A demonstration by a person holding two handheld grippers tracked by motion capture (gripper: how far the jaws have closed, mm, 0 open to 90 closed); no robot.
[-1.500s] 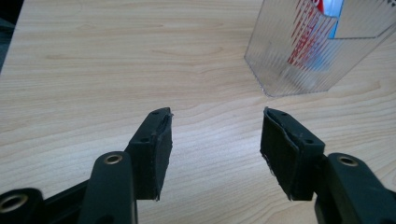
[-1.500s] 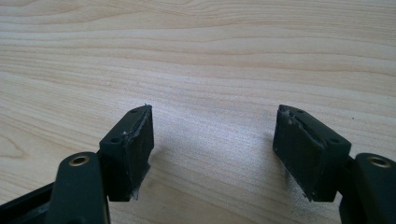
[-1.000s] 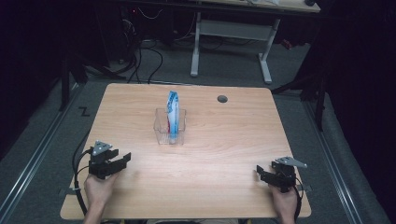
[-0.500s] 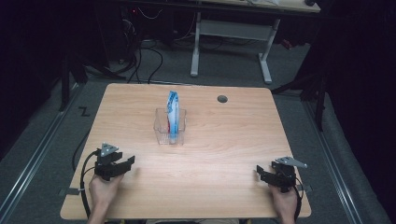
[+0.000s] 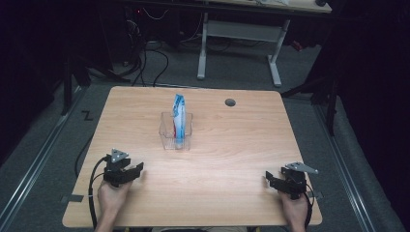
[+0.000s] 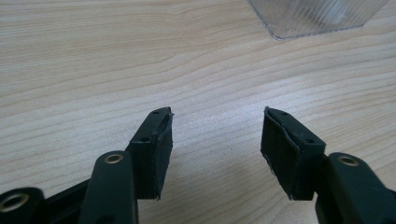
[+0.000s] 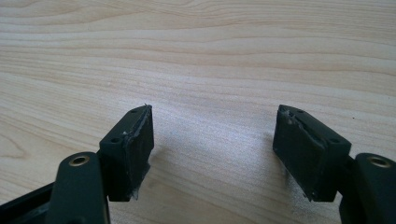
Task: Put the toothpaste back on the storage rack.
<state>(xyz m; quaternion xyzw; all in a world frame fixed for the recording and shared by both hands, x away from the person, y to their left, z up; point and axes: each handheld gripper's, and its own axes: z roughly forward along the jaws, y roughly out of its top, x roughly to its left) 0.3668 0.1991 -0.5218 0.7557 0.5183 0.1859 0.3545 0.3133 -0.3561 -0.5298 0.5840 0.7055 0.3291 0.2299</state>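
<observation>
Grippers are resting near the desk's front corners in the high view: your left gripper (image 5: 138, 169) is sitting nearer the bin (image 5: 175, 140), where the pouch (image 5: 179, 118) is standing upright mid-desk. Left gripper view: jaws spread, bin (image 6: 317, 18) lying ahead-right. Right gripper (image 7: 212, 140) view: jaws spread over bare desk (image 7: 196, 56).

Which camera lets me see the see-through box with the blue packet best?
The high view: the whole clear box stands mid-table with the blue packet upright inside. The left gripper view catches just one ribbed corner of it. The right gripper view looks at bare table.
</observation>
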